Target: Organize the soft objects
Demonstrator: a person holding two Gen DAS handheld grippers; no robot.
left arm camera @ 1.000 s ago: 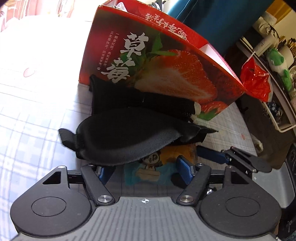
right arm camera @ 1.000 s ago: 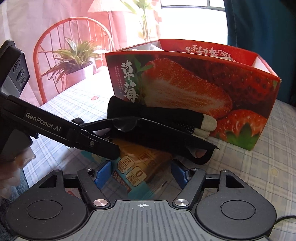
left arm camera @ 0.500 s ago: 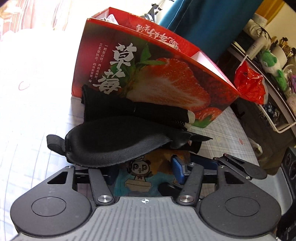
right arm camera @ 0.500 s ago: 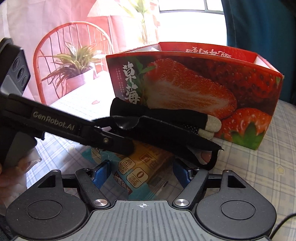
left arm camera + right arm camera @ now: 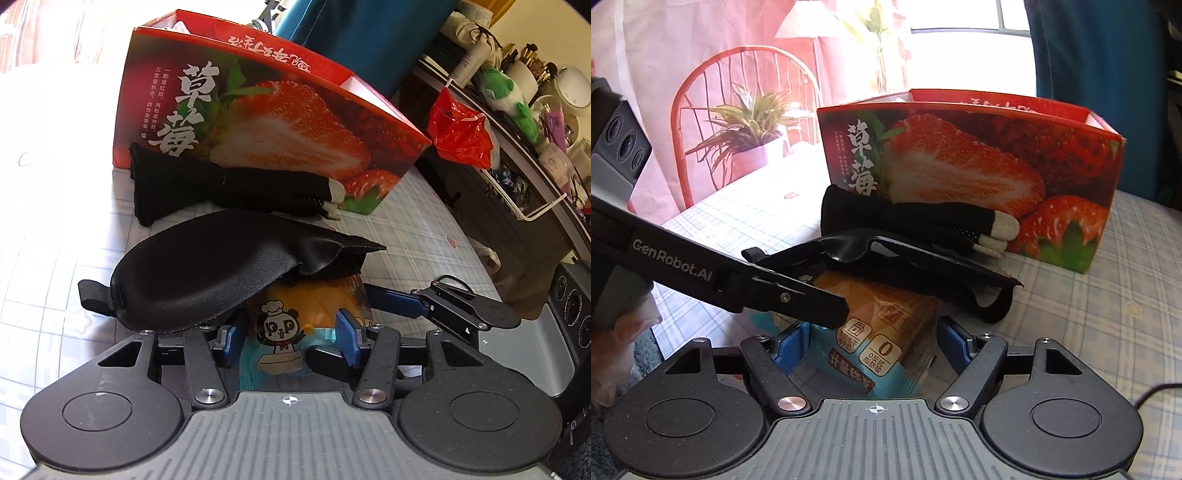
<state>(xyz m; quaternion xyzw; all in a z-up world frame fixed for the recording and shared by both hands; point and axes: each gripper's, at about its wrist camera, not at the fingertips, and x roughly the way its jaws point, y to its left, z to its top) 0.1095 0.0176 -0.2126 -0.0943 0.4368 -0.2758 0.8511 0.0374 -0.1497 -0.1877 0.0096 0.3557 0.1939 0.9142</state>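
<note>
Left gripper (image 5: 289,334): jaws closing around the near end of the soft clear-wrapped bread packet with a panda print (image 5: 295,325); pads look just touching the wrap, not yet squeezing
Right gripper (image 5: 874,345): jaws apart, flanking the packet's other end, no contact seen
Packet: lies on the checked tablecloth (image 5: 1108,295) between both grippers, in front of the red strawberry-printed cardboard box (image 5: 266,110)
Black padded eye mask (image 5: 207,273): draped over the packet, likely to slide off when lifted
Black knit glove with grey fingertips (image 5: 916,225): against the box's front wall
Advice: close gently, bread crushes; lift level, keep the mask balanced or clear it first
</note>
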